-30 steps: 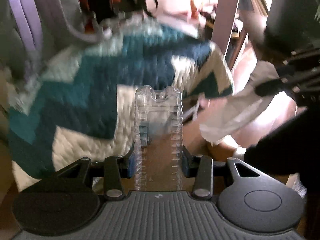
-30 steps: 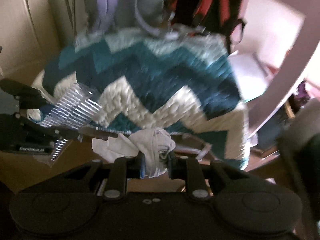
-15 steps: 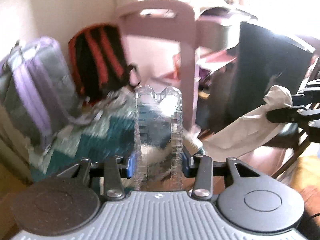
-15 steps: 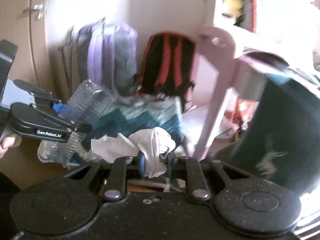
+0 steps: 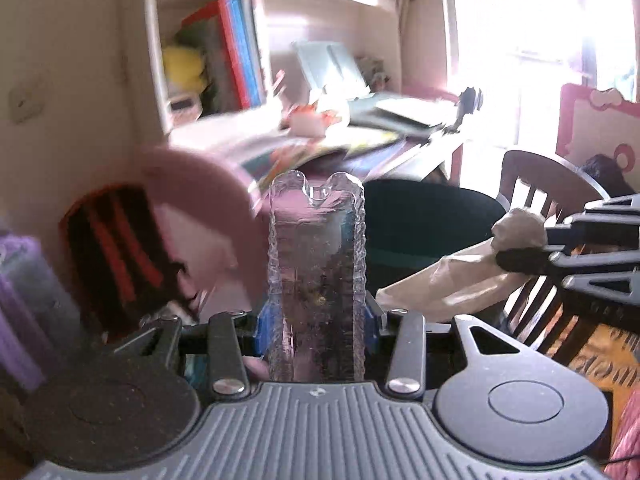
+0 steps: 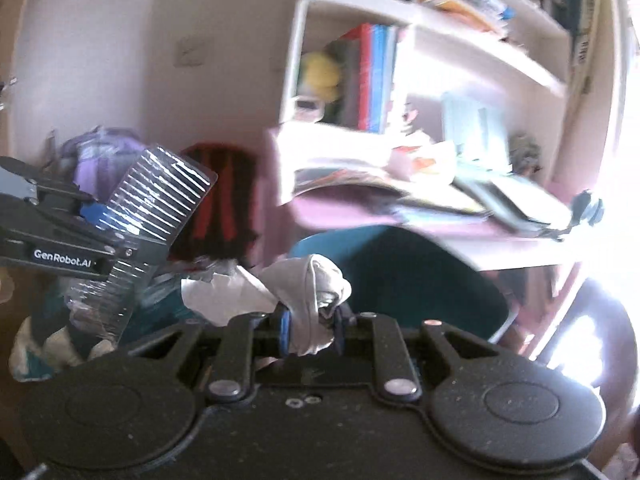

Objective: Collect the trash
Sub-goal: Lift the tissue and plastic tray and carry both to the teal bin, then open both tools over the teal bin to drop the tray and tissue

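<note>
My left gripper [image 5: 316, 320] is shut on a clear ribbed plastic bottle [image 5: 316, 276] that stands upright between its blue pads; it also shows at the left of the right wrist view [image 6: 156, 216]. My right gripper [image 6: 310, 330] is shut on a crumpled white tissue wad [image 6: 308, 292]. In the left wrist view that wad [image 5: 472, 268] hangs from the right gripper's black fingers [image 5: 568, 248] at the right. Both are held up in the air in front of a pink desk.
A pink desk [image 6: 360, 216] piled with books and papers lies ahead, white shelves [image 6: 440, 52] above it. A dark teal chair [image 6: 408, 280] stands under the desk. A red-and-black backpack [image 5: 108, 248], a purple bag [image 5: 20, 304] and a wooden chair [image 5: 532, 196] are nearby.
Both grippers have swung upward and to the right with their loads. The view has left the teal-and-white blanket on the floor and now faces the desk and shelves.
</note>
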Motion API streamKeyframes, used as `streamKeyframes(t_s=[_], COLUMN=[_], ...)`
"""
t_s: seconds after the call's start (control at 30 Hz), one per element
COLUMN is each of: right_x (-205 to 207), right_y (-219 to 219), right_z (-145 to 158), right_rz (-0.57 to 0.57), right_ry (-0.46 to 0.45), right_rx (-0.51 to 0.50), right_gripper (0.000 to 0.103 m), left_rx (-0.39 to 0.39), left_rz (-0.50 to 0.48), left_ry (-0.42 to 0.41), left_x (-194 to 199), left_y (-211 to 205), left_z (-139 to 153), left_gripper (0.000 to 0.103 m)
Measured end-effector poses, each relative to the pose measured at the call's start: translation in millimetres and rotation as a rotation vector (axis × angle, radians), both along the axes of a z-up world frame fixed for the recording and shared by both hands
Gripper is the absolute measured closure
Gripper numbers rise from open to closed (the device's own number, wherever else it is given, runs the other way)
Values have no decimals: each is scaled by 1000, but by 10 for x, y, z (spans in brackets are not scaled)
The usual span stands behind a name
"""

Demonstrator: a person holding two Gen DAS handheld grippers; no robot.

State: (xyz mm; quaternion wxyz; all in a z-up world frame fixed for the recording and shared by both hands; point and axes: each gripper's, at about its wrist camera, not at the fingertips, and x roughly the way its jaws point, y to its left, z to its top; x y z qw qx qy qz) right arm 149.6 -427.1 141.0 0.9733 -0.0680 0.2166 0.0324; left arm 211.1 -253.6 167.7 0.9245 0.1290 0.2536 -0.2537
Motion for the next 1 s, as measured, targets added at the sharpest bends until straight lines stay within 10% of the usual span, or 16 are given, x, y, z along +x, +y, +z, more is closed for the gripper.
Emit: streamKeyframes(t_s=[0.37, 1.0], right_x=[385, 1043], right_y=[-631, -872], right_z=[160, -496], right_rz=[-142, -77], right_ry=[-24, 197], right_rx=[-64, -141], right_gripper=[84, 78], left_rx=[-54, 77], left_rz=[-63, -53], left_ry=[-7, 177], left_x=[490, 1337], left_y=[-1037, -1932], left_z=[293, -498], left_gripper=[61, 61])
